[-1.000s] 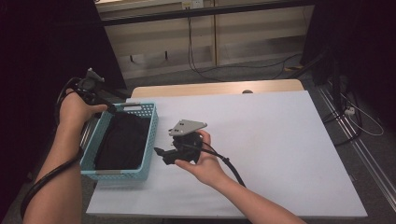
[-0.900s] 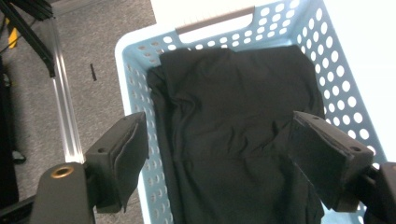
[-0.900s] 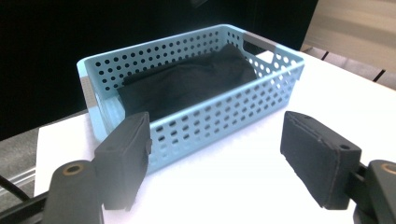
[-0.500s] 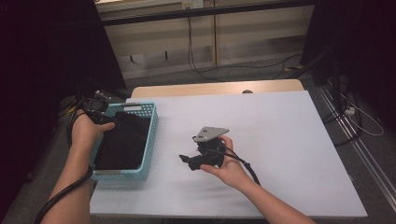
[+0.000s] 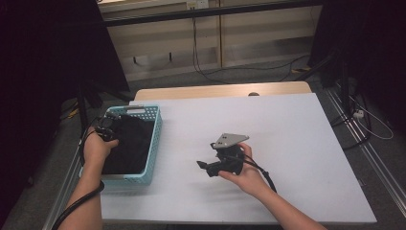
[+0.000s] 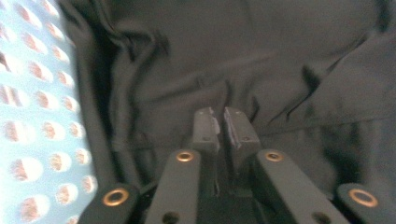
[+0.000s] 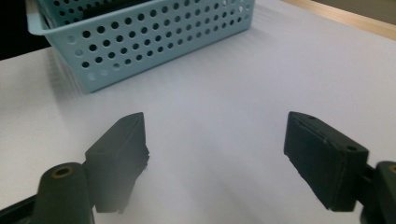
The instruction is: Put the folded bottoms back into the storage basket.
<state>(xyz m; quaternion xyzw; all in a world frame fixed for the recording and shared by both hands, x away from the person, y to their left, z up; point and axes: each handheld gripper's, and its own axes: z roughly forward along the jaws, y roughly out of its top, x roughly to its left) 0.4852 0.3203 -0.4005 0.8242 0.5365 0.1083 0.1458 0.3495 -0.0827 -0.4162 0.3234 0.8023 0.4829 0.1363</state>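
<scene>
Black cloth (image 5: 125, 143) lies crumpled in the blue basket (image 5: 154, 143) at the left side of the table (image 5: 297, 143), and we see it again in the left gripper view as dark folds (image 6: 261, 56) beside the basket's perforated wall (image 6: 32, 116). Our left claw (image 5: 106, 125) is down inside the basket at its near-left part, and its jaws have just been closing: in the left gripper view the left claw (image 6: 219, 122) shows its two pads nearly together, pressed into the fabric, though we cannot tell for sure whether a fold is pinched between them. Our right claw (image 5: 205, 165) is held in the hand above the bare white table surface, well apart from the basket, with a grey plate (image 5: 231, 139) on top and a black cable (image 5: 265, 175) trailing back along the wrist. In the right gripper view the right claw (image 7: 215, 149) stands released, jaws wide with only white tabletop between them, and the basket (image 7: 154, 42) sits farther off across open surface. Around the cloth, the basket walls hem it in on all sides; the left hand (image 5: 98, 148) and its own cable (image 5: 79, 206) cover the near-left corner. Beyond the table's far edge we see a wooden strip (image 5: 215, 91), floor cables (image 5: 210, 72) and dark curtains (image 5: 48, 72) at both sides.
</scene>
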